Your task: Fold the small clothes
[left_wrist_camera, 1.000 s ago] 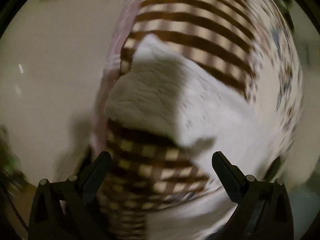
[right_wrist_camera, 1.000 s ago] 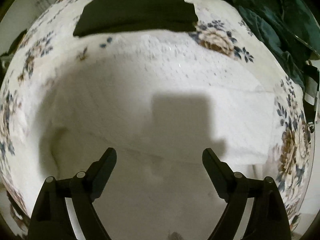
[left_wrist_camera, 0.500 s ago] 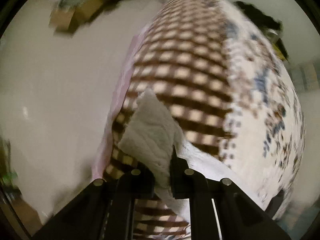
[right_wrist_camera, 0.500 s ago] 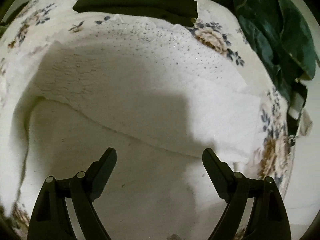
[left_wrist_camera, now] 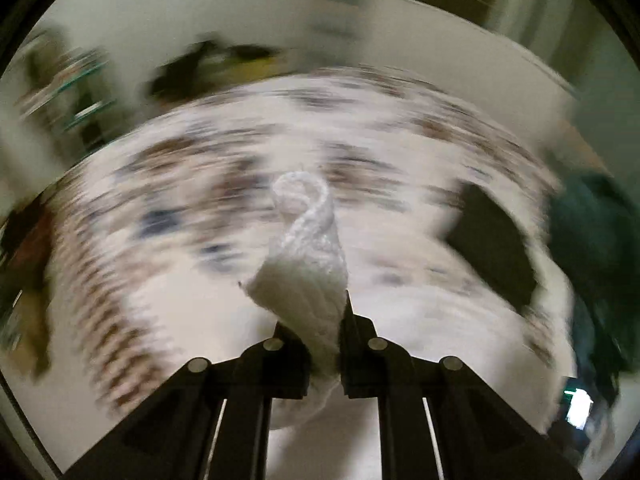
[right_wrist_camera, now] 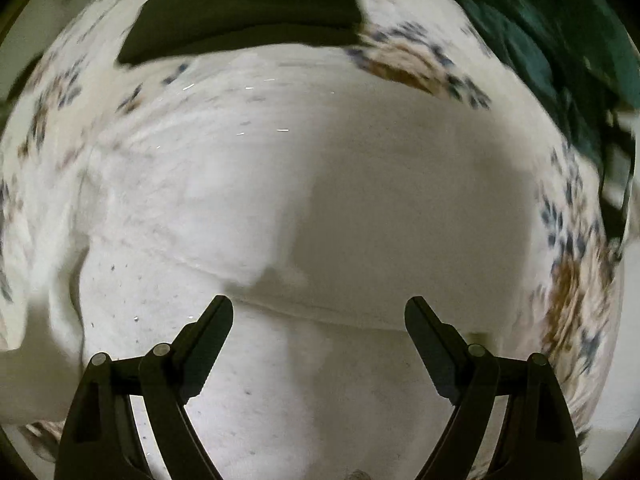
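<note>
The left gripper [left_wrist_camera: 316, 320] had its jaws pinched tight on a corner of the white knit garment [left_wrist_camera: 308, 264], a nubbly twisted peak at frame centre (background badly blurred). The right gripper [right_wrist_camera: 319, 320] sat wide open, gripping nothing, over the same soft white garment [right_wrist_camera: 280, 184] spread across the floral bedsheet [right_wrist_camera: 404, 64], with a flat dark cloth [right_wrist_camera: 244, 8] at upper centre.

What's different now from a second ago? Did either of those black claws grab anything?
Yes. The left tool, open a second ago, closed on a corner of the white knitted garment and has since swung it up and around, from the checked cloth toward the floral sheet. The right tool stayed open, hovering over the white fabric; the folded black cloth still lies beyond.
</note>
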{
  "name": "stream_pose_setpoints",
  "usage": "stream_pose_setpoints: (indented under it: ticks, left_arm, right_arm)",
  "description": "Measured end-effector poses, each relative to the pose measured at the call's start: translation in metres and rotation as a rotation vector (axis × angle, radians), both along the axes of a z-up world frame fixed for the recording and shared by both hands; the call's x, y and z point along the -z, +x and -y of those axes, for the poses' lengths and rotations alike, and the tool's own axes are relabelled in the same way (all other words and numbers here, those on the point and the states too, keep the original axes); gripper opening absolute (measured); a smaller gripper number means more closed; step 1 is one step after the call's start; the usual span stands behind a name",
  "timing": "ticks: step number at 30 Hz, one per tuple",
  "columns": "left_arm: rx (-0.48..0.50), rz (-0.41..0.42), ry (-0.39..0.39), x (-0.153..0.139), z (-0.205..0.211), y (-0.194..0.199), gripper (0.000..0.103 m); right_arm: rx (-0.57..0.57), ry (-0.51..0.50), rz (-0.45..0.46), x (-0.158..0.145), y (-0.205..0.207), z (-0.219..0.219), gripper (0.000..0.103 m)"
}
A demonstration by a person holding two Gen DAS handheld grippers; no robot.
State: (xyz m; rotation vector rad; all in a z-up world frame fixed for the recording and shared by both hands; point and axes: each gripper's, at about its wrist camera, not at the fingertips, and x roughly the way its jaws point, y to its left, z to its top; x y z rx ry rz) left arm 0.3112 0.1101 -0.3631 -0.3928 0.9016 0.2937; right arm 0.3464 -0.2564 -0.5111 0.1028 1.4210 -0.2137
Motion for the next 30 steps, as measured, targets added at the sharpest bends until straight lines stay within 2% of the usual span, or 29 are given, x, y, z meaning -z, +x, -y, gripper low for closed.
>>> stream_pose_setpoints:
  ticks: [1, 4, 8, 9, 10, 13, 14, 16, 17, 18, 20, 21, 24, 27, 30]
  left_arm:
    - [0.056, 0.008, -0.012, -0.001, 0.022, 0.019, 0.008]
    - [0.292, 0.011, -0.091, 0.008, 0.134, 0.074, 0.008]
    - [0.525, -0.038, -0.136, 0.032, 0.258, 0.107, 0.009]
    - [0.588, -0.084, -0.134, 0.044, 0.290, 0.112, 0.009]
    - [0.636, -0.135, -0.139, 0.054, 0.315, 0.116, 0.011]
    - [0.726, -0.244, -0.143, 0.080, 0.355, 0.120, 0.014]
    - [0.734, -0.259, -0.128, 0.084, 0.358, 0.117, 0.022]
    - [0.744, -0.242, -0.128, 0.078, 0.353, 0.104, 0.033]
    - [0.737, -0.235, -0.120, 0.073, 0.344, 0.102, 0.046]
    - [0.724, -0.227, -0.108, 0.067, 0.333, 0.100, 0.070]
    - [0.653, -0.190, -0.042, 0.059, 0.297, 0.098, 0.093]
    - [0.617, -0.183, -0.012, 0.059, 0.282, 0.100, 0.093]
    - [0.414, -0.218, 0.140, 0.060, 0.189, 0.093, 0.093]
    - [0.235, -0.312, 0.240, 0.080, 0.112, 0.087, 0.093]
    - [0.109, -0.393, 0.277, 0.108, 0.064, 0.083, 0.093]
  right_arm:
    - [0.029, 0.008, 0.000, -0.001, -0.004, 0.017, 0.089]
    - [0.127, -0.003, -0.016, 0.001, -0.023, 0.076, 0.089]
    - [0.258, -0.004, -0.042, 0.007, -0.050, 0.152, 0.089]
    - [0.282, -0.002, -0.044, 0.007, -0.057, 0.167, 0.089]
    - [0.302, 0.008, -0.044, 0.007, -0.062, 0.180, 0.089]
    - [0.353, 0.076, -0.035, 0.005, -0.078, 0.216, 0.089]
    - [0.363, 0.109, -0.025, 0.004, -0.082, 0.225, 0.089]
    - [0.380, 0.176, 0.000, -0.003, -0.088, 0.240, 0.089]
    - [0.387, 0.202, 0.014, -0.006, -0.090, 0.245, 0.089]
    - [0.398, 0.234, 0.033, -0.012, -0.093, 0.250, 0.089]
    - [0.415, 0.303, 0.073, -0.023, -0.094, 0.256, 0.089]
    - [0.412, 0.352, 0.098, -0.028, -0.092, 0.256, 0.089]
    - [0.370, 0.418, 0.122, -0.032, -0.070, 0.240, 0.089]
    - [0.333, 0.436, 0.102, -0.015, -0.041, 0.218, 0.090]
    - [0.336, 0.438, 0.051, 0.013, -0.016, 0.203, 0.089]
